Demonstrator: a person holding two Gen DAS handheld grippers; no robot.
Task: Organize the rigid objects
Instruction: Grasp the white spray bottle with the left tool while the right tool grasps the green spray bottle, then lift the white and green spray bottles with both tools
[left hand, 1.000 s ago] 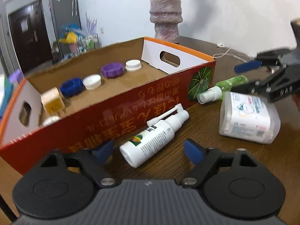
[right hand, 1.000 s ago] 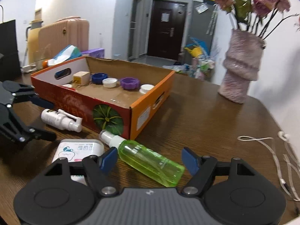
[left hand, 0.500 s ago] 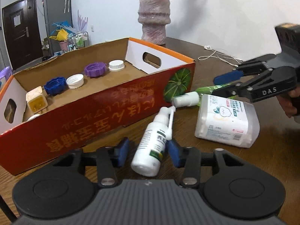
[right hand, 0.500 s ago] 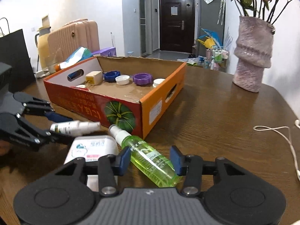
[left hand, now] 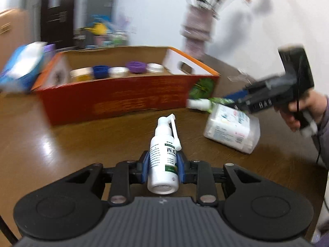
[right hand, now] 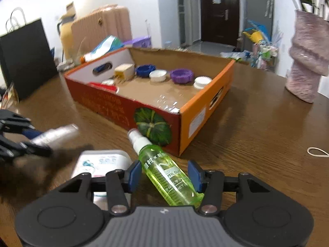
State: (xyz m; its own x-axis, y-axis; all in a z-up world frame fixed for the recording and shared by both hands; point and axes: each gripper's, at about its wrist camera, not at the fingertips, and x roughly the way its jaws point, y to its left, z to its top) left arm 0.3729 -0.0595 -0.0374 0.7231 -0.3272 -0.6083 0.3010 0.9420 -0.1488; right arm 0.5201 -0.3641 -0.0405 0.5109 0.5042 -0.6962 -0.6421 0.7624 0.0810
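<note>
My left gripper [left hand: 162, 167] is shut on a white spray bottle [left hand: 164, 154] and holds it above the table, nozzle pointing forward; it shows blurred in the right wrist view [right hand: 54, 135]. My right gripper [right hand: 164, 175] straddles a green spray bottle [right hand: 166, 170] that lies on the table; its blue pads [right hand: 193, 175] stand a little apart from the bottle. The red and orange cardboard box [right hand: 185, 123] holds several caps and a small square container [right hand: 124, 71]. The box also shows in the left wrist view [left hand: 123, 98].
A white wipes pack [left hand: 232, 127] lies on the wooden table beside the green bottle. A pink vase [right hand: 308, 61] stands at the back right. A white cable [right hand: 317, 152] lies to the right. A black bag [right hand: 26, 57] and a suitcase stand at the left.
My left gripper has closed on the white spray bottle and lifted it off the table. My right gripper has narrowed around the green bottle, which still lies on the table.
</note>
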